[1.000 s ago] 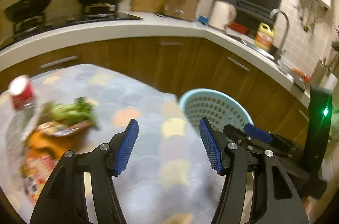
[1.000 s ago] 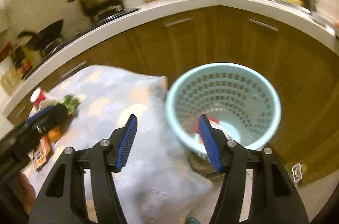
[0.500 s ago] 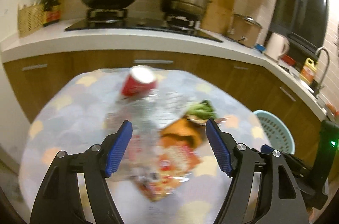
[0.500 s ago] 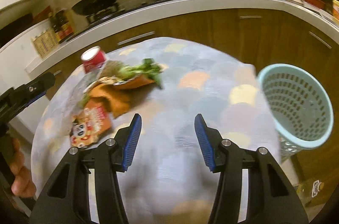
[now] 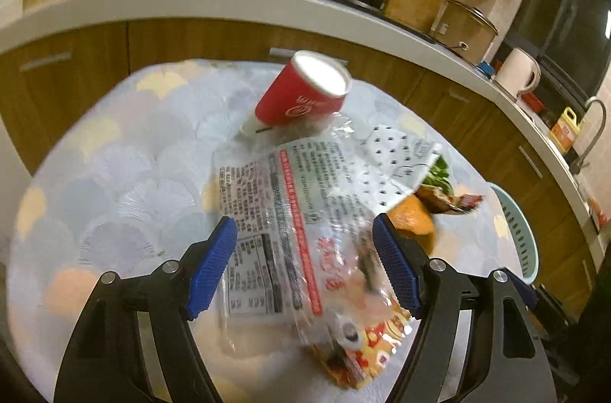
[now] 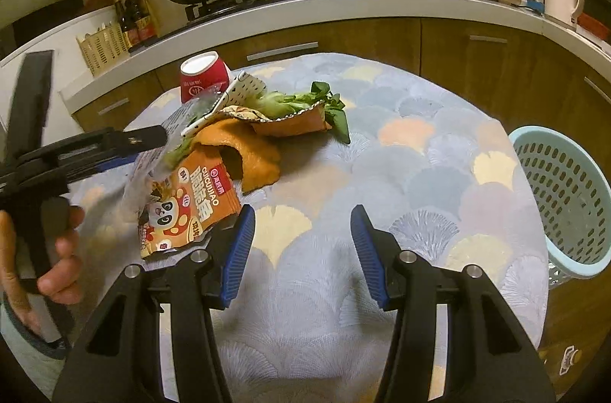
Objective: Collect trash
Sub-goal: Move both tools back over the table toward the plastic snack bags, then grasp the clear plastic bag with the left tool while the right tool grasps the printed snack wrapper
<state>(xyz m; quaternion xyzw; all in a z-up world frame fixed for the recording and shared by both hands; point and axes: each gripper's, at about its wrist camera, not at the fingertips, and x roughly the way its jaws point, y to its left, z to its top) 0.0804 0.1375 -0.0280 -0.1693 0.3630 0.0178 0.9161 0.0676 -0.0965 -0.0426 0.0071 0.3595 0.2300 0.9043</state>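
The trash lay in one heap toward the left side of the round counter (image 6: 439,151), on its scallop-patterned cloth: a red paper cup (image 5: 303,94) tipped on its side at the far edge, a clear printed wrapper (image 5: 275,212) draped over the middle, an orange snack packet (image 6: 191,208) with a panda on it nearest me, orange peel (image 6: 248,155) and some leafy greens (image 6: 320,105) behind. My left hand-held gripper (image 5: 305,258) had just been opening and stood released, its blue pads (image 5: 212,265) on either side of the clear wrapper without pressing it. From the blurred left view I could not be sure whether the pads brushed the plastic. In the right view my left hand (image 6: 42,239) was wrapped around that tool's handle. My right hand-held gripper (image 6: 301,250) hung released over bare cloth just right of the snack packet, nothing between its jaws. The pale blue perforated basket (image 6: 565,197) stood beside the counter's right edge, well apart from the heap.
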